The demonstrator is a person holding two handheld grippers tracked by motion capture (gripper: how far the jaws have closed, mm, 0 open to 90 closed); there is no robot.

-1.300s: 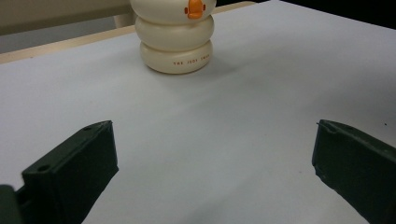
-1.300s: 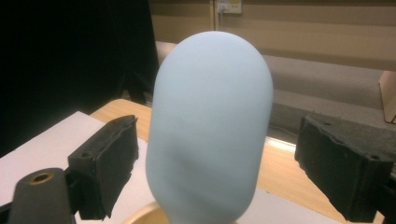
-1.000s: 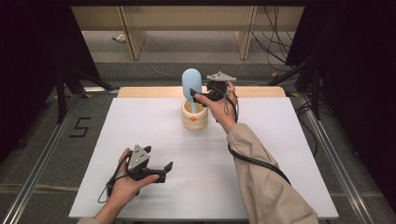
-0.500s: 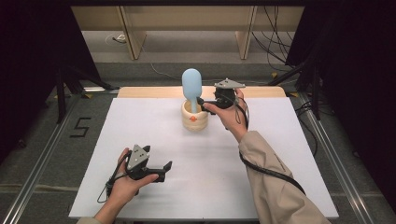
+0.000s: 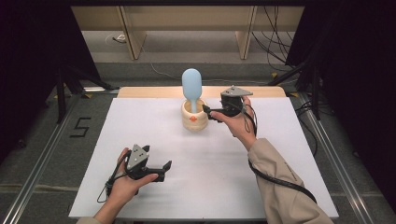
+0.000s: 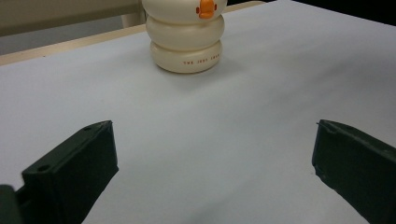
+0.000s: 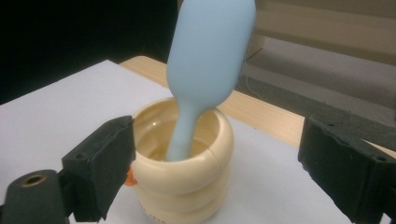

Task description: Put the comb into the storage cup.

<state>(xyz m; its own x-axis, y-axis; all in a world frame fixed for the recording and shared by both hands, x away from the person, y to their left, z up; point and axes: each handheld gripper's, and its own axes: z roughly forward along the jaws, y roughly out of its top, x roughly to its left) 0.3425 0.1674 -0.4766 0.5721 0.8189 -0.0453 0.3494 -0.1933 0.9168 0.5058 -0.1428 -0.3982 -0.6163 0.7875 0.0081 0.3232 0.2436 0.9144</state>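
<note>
A cream ribbed holder [image 5: 194, 117] with a small orange mark stands at the back middle of the white table [image 5: 280, 186]. A pale blue spatula [image 5: 191, 86] stands in it, handle down, blade up. My right gripper [image 5: 206, 110] is open just right of the holder, its jaws pointing at it with nothing between them. The right gripper view has the holder [image 7: 187, 163] and spatula [image 7: 210, 51] close ahead between the open jaws. My left gripper [image 5: 163, 169] rests open at the front left, far from the holder [image 6: 187, 42].
A wooden strip [image 5: 261, 92] runs along the table's far edge. Metal rails [image 5: 42, 158] flank the table on both sides. A "5" mark [image 5: 80, 127] is on the floor at left. Cables [image 5: 275, 32] lie on the floor behind.
My right gripper has drawn back to the right from the spatula, which now stands free in the holder. The left gripper has not moved.
</note>
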